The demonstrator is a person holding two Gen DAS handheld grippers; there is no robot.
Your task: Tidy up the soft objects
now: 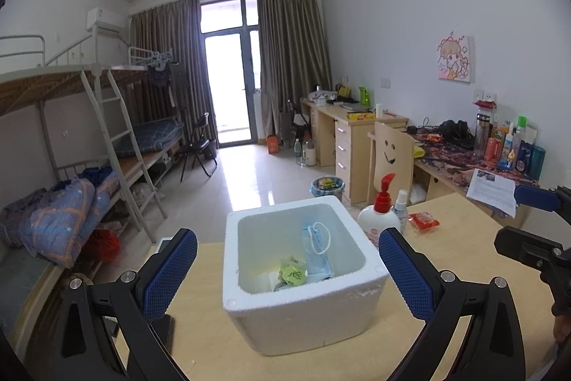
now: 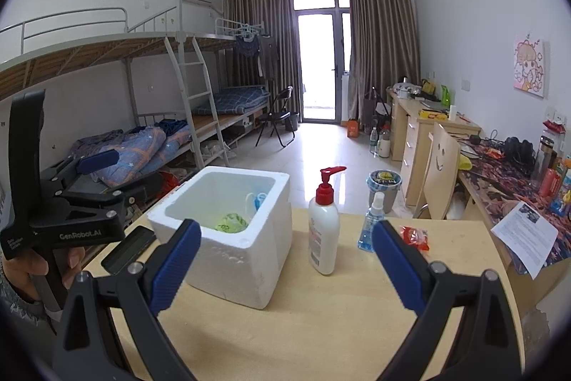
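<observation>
A white foam box (image 1: 303,277) stands on the light wooden bench (image 1: 464,274), and the soft things already lie inside it: a blue face mask (image 1: 317,252) leans against the far inner wall with its white ear loop showing, and a yellow-green packet (image 1: 292,274) rests on the bottom just in front of it. The left gripper (image 1: 289,274) hangs above the near side of the box with its blue-padded fingers (image 1: 171,270) spread wide, one on each side of the box, holding nothing. The right gripper (image 2: 285,266) is likewise spread wide and empty, hovering over the bench to the right of the box; in its view the box sits just behind its left finger, and a white pump bottle (image 2: 323,227) with a red pump stands between the fingers. Just right of that bottle stands a small clear spray bottle (image 2: 371,224) with blue liquid, and beside it a red snack packet (image 2: 414,236) lies flat on the bench, outside the box. A dark phone (image 2: 128,249) lies near the left edge of the bench, close to the box. A printed paper sheet (image 2: 524,234) lies on the neighbouring desk to the right, and a bunk bed (image 2: 142,116) with a rumpled blue quilt stands along the left wall.
</observation>
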